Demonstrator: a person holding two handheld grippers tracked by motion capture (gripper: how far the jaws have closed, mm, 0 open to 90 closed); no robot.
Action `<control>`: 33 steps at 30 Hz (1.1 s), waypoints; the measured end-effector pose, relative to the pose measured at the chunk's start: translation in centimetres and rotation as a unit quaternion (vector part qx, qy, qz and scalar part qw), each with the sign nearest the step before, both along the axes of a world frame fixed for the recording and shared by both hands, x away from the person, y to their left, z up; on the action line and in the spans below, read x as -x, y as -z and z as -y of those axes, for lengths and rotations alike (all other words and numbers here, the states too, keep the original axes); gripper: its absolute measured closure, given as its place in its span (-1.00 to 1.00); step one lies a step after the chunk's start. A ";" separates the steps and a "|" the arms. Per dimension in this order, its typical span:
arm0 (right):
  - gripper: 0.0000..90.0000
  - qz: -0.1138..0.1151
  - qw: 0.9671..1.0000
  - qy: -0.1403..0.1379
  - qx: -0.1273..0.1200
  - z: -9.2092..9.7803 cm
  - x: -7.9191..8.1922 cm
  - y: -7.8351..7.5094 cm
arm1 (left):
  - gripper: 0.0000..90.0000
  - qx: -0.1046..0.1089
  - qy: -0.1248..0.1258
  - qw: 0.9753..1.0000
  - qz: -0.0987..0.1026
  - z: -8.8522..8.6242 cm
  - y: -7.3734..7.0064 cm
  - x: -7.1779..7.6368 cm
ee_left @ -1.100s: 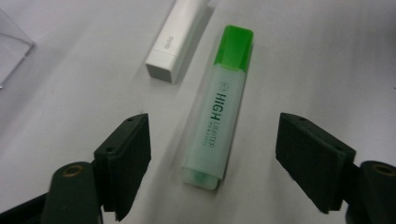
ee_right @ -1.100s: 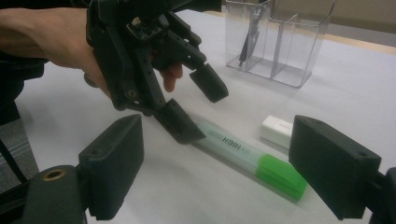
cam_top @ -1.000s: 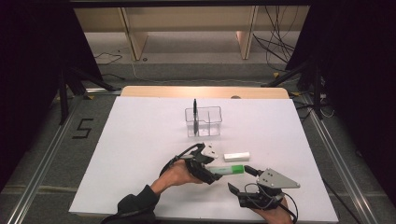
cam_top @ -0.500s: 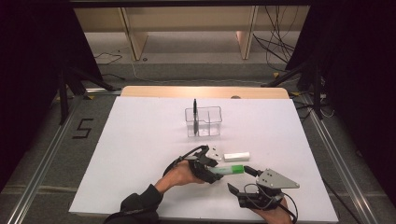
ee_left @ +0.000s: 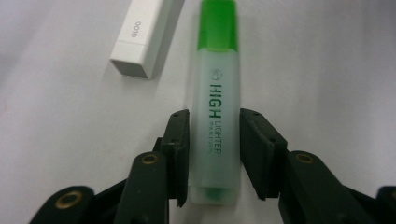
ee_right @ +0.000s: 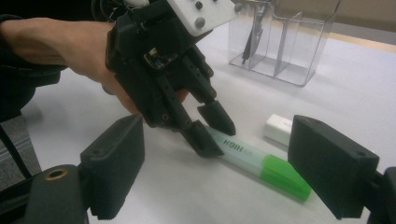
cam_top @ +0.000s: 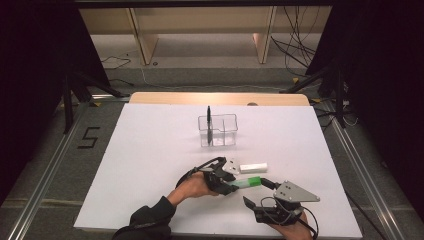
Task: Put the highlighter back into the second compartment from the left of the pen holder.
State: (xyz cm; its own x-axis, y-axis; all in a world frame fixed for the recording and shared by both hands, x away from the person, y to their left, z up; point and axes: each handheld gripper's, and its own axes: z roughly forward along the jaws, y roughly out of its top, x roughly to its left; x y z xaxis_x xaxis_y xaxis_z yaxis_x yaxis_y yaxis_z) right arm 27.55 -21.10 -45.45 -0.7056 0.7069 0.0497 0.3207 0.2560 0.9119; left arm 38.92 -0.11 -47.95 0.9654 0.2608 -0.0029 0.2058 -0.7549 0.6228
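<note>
A green highlighter (ee_left: pixel 216 107) with a frosted barrel lies flat on the white table (cam_top: pixel 150 165). My left gripper (ee_left: pixel 215 121) is shut on its barrel near the tail end, one jaw on each side. In the high view the highlighter (cam_top: pixel 248 183) points right from the left gripper (cam_top: pixel 231 188) near the table's front. My right gripper (ee_right: pixel 222 158) stands wide open just short of the highlighter (ee_right: pixel 261 165), with nothing between its jaws. It faces the left gripper (ee_right: pixel 217 135) from the front right (cam_top: pixel 257 192).
A white glue stick (cam_top: pixel 253 167) lies just beyond the highlighter, also seen in the gripper views (ee_left: pixel 147 35) (ee_right: pixel 279 128). A clear two-compartment organizer (cam_top: pixel 217 130) stands mid-table with a black pen (cam_top: pixel 209 120) upright in its left compartment.
</note>
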 end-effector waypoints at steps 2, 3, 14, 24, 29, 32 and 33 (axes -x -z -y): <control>-0.56 0.000 1.000 0.000 0.000 0.0 0.0 0.0 | 0.44 -0.001 0.003 1.000 -0.001 0.0 0.0 -0.1; -0.56 0.000 1.000 0.000 0.000 0.0 0.0 0.0 | 0.44 0.000 0.003 1.000 -0.002 0.0 0.0 -0.1; -0.56 -0.001 1.000 0.001 0.001 0.0 0.0 0.0 | 0.46 0.019 -0.008 1.000 -0.018 -0.4 -0.1 -0.1; -0.56 -0.007 1.000 0.008 -0.011 0.3 -0.1 -0.1 | 0.46 0.044 -0.007 0.999 -0.010 -1.5 -2.0 0.8; -0.55 -0.012 1.000 0.015 -0.024 0.6 -0.2 -0.2 | 0.46 0.053 -0.016 0.998 -0.007 -2.3 -2.6 1.1; -0.54 -0.013 0.999 0.018 -0.029 0.7 -0.2 -0.2 | 0.46 0.062 -0.027 0.998 -0.005 -2.9 -2.9 1.0; -0.54 -0.014 0.999 0.021 -0.032 0.7 -0.2 -0.3 | 0.46 0.063 -0.028 0.998 -0.002 -3.2 -3.0 0.9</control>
State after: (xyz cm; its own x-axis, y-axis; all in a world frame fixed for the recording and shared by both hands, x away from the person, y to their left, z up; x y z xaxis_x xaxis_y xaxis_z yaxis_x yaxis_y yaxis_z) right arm 27.74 -21.83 -45.17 -0.6737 0.7300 0.1151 0.3560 0.1841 0.9162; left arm 37.98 3.06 -44.94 0.9495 0.3109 -0.0432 0.2479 -0.6582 0.7108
